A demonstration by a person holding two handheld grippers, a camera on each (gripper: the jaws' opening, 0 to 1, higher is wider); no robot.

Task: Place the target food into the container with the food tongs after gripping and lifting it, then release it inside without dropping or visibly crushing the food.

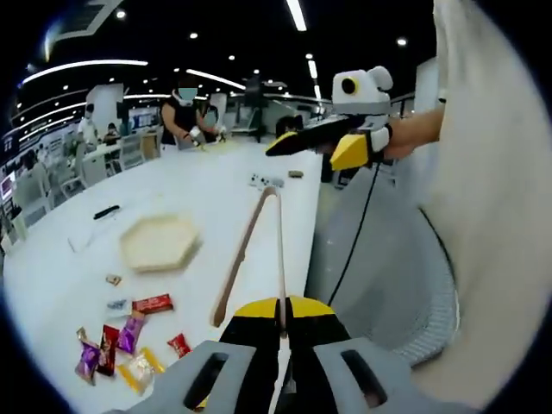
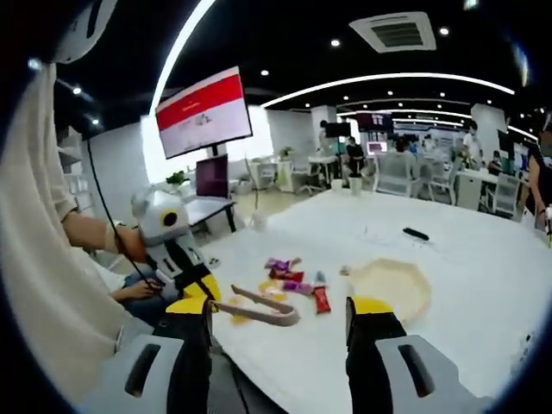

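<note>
Wooden tongs (image 1: pixel 250 246) stick out forward from my left gripper (image 1: pixel 280 315), which is shut on one of their arms; the other arm splays off to the left. A pale hexagonal wooden tray (image 1: pixel 159 241) lies on the white table (image 1: pixel 207 185) left of the tongs. Several wrapped snacks (image 1: pixel 129 336) lie near the table's front, among them a red one (image 1: pixel 153 304). My right gripper (image 1: pixel 315 147) hovers off the table's edge. In the right gripper view its jaws (image 2: pixel 280 304) stand wide open and empty, facing the tongs (image 2: pixel 263 309), the left gripper (image 2: pixel 200 297), the snacks (image 2: pixel 289 280) and the tray (image 2: pixel 392 285).
A black stick-like object (image 1: pixel 106 211) lies beyond the tray. Small items (image 1: pixel 263 181) sit farther along the table. The table's edge (image 1: pixel 310 233) runs beside a grey floor, with a black cable (image 1: pixel 358 233) hanging there. A person (image 1: pixel 183 112) works at the far end.
</note>
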